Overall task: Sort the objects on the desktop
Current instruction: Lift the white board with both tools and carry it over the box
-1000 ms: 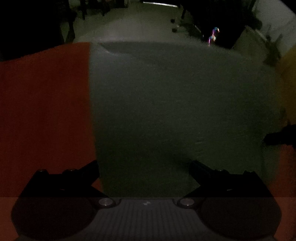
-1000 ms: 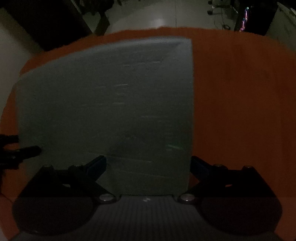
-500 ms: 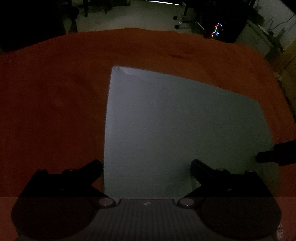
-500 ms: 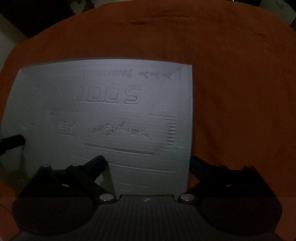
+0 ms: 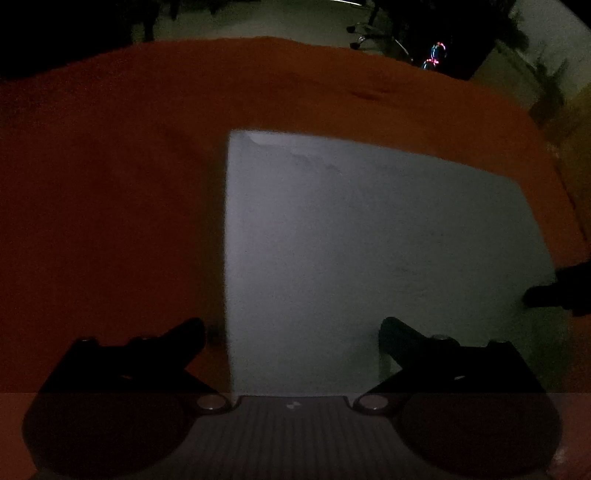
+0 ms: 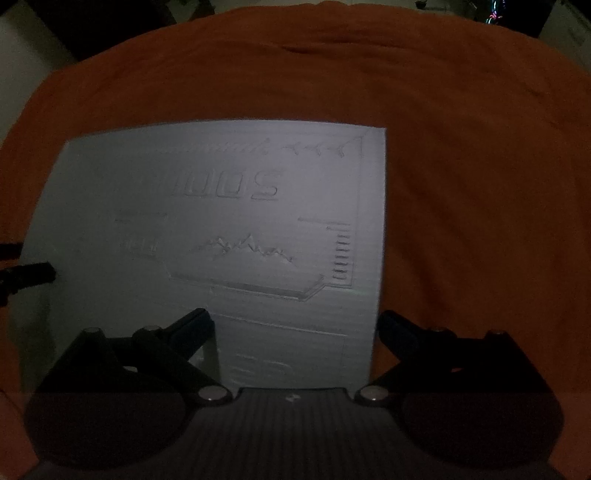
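Note:
A large pale grey flat box [image 6: 236, 229] with embossed markings lies on the orange cloth [image 6: 461, 147]; it also shows in the left wrist view [image 5: 369, 240]. My left gripper [image 5: 291, 332] is open, straddling the box's near left edge. My right gripper [image 6: 295, 325] is open, straddling the box's near right edge. Each gripper's tip shows at the side of the other's view: the right one [image 5: 554, 291], the left one [image 6: 26, 277]. The scene is very dim.
The orange cloth [image 5: 110, 203] covers the table all around the box. Beyond the far edge are a dark floor, office chair legs [image 5: 365, 29] and coloured lights [image 5: 434, 55].
Both grippers have pulled back and up from the box. The box looked much closer and filled the views; now its whole top and the cloth around it show. Fingers stayed open.

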